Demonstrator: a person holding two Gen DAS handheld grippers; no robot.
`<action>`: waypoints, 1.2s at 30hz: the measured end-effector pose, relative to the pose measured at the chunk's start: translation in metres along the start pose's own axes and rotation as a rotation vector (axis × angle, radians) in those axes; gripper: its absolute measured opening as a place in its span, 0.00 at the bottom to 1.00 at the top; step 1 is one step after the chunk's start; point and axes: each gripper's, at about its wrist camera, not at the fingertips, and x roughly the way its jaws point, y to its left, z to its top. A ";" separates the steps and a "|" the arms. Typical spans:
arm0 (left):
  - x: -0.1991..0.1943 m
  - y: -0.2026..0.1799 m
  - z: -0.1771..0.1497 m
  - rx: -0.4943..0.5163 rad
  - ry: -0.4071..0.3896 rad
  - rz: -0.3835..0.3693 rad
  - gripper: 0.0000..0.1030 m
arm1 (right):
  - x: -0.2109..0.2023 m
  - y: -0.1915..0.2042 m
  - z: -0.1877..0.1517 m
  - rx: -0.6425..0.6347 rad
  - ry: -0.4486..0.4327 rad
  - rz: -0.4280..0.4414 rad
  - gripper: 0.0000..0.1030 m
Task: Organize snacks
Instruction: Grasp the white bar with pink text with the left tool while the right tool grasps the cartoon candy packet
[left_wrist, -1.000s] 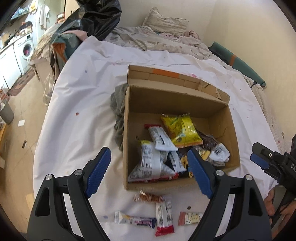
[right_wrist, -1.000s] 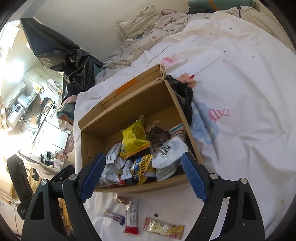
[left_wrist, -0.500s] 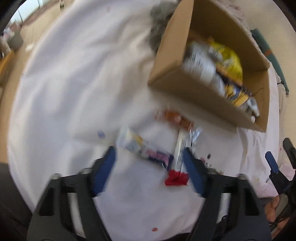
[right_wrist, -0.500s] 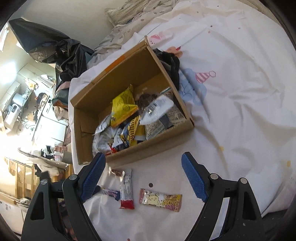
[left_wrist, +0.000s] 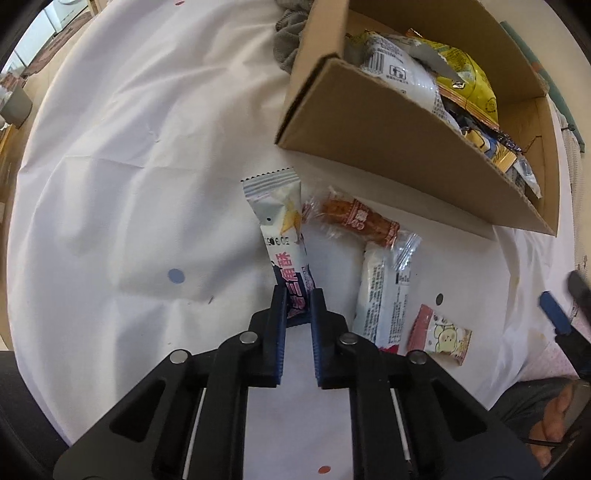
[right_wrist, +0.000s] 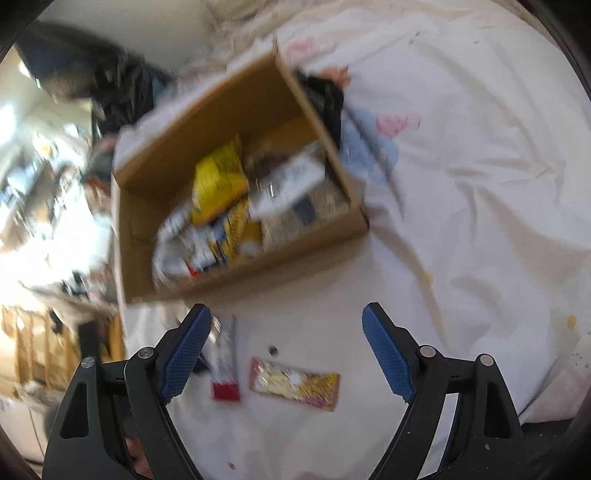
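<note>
Left gripper (left_wrist: 298, 295): pinching glossy white-and-navy foil snack stick (left_wrist: 282, 236).
Right gripper (right_wrist: 286, 317): spread, empty.
Brown corrugated cardboard box (left_wrist: 388, 147): crinkled packets, one o'clock.

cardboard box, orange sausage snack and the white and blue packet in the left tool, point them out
brown cardboard box (left_wrist: 388, 147), left wrist view, near outer wall
orange sausage snack in clear wrapper (left_wrist: 356, 218), left wrist view, middle
white and blue snack packet (left_wrist: 282, 236), left wrist view, middle of wrapper
</note>
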 end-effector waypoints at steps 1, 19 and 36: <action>-0.002 0.001 -0.002 0.000 0.005 -0.009 0.08 | 0.010 0.005 -0.003 -0.039 0.053 -0.019 0.84; -0.036 0.005 -0.003 0.045 -0.048 -0.025 0.53 | 0.088 0.070 -0.061 -0.668 0.349 -0.239 0.84; 0.003 0.014 0.019 0.031 -0.008 0.101 0.13 | 0.091 0.073 -0.055 -0.615 0.350 -0.163 0.26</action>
